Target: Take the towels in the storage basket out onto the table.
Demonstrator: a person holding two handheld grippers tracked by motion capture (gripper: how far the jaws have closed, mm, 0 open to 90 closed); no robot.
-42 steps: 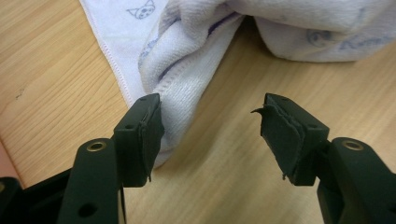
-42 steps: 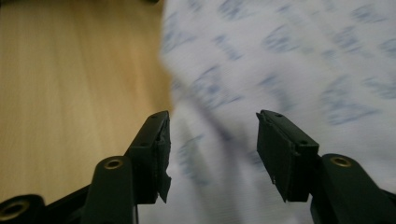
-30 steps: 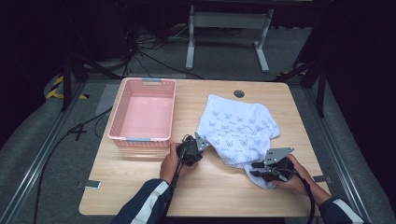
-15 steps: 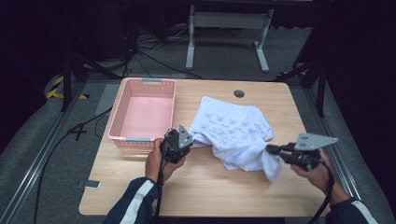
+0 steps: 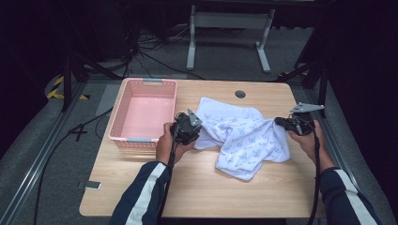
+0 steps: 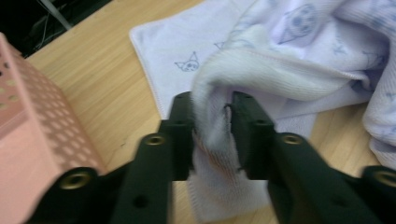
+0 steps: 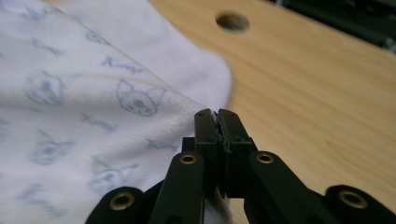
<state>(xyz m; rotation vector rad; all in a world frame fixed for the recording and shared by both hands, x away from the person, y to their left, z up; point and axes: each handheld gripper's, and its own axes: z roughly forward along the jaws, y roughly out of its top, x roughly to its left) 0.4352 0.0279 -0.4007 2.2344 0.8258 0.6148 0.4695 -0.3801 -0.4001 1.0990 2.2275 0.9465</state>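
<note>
A white cloth point(image 5: 244, 136) with a pale blue animal print lies crumpled on the middle of the wooden table point(image 5: 197, 187). My left gripper point(image 5: 195, 129) holds its left side. In the left gripper view the jaws point(image 6: 212, 107) have just been opening a little, and a thick fold of cloth point(image 6: 210, 140) is still pinched between them and hangs below. My right gripper point(image 5: 278, 123) is near the table's right edge, shut on a thin edge of the cloth point(image 7: 93, 116); its jaws point(image 7: 217, 114) stand pressed together. The cloth stretches between the two grippers.
A pink perforated basket point(image 5: 149, 81) stands empty at the table's back left, close to my left gripper; its wall point(image 6: 32, 130) shows beside the jaws. A round cable hole point(image 5: 240, 94) is in the table's back middle. Cables and a metal stand lie beyond the table.
My right gripper has swung right and farther back, dragging the cloth's corner and pulling it out sideways. My left gripper has risen a little with its fold. The cloth went from flat to bunched.
</note>
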